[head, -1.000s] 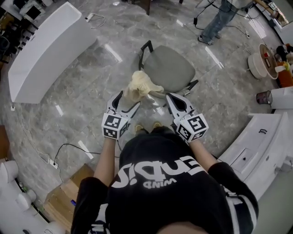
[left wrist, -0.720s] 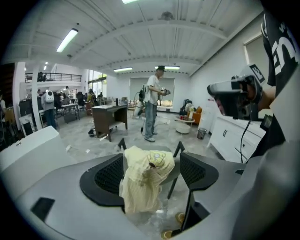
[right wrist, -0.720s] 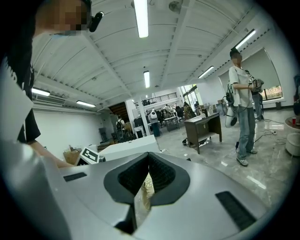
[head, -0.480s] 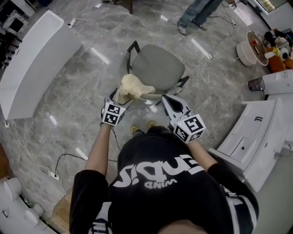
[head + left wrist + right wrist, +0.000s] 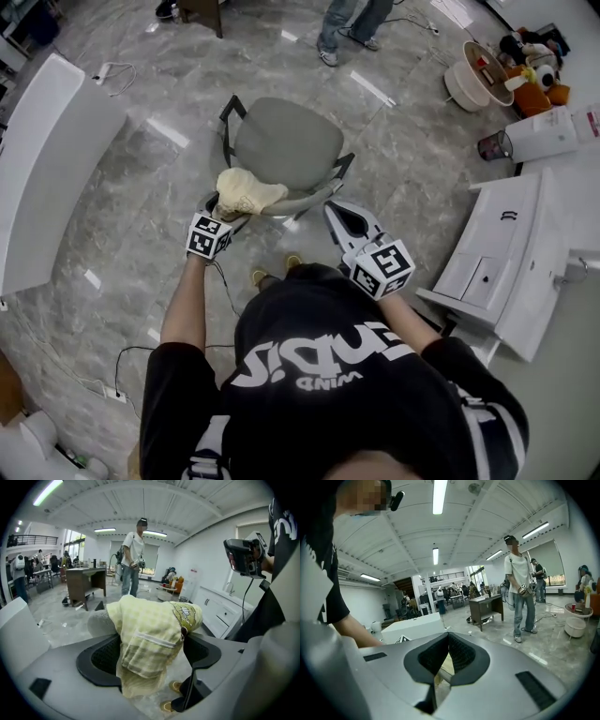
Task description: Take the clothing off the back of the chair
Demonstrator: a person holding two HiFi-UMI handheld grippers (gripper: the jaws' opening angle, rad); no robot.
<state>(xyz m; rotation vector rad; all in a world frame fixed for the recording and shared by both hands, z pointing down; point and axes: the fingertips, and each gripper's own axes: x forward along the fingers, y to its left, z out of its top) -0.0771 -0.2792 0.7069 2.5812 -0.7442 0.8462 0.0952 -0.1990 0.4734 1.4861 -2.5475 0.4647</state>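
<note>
A pale yellow checked garment [image 5: 246, 190] lies bunched on the left end of the grey chair's backrest [image 5: 305, 201], in front of the seat [image 5: 286, 142]. My left gripper [image 5: 223, 208] is at the garment's near side. In the left gripper view the garment [image 5: 150, 630] hangs between the wide-spread jaws of my left gripper [image 5: 152, 652]. The jaws have just been opening, and the pads do not squeeze the cloth. My right gripper [image 5: 336, 210] hovers by the backrest's right part, jaws meeting at the tips [image 5: 446, 637], with nothing in it.
A long white desk [image 5: 47, 169] stands on the left and a white cabinet [image 5: 506, 253] on the right. A person [image 5: 349, 23] stands beyond the chair. A cable [image 5: 221, 279] runs over the marble floor by my feet. A brown desk [image 5: 84, 581] is farther back.
My left gripper has sunk with the garment from above the chair onto the backrest's left end. My right gripper has shifted slightly beside it.
</note>
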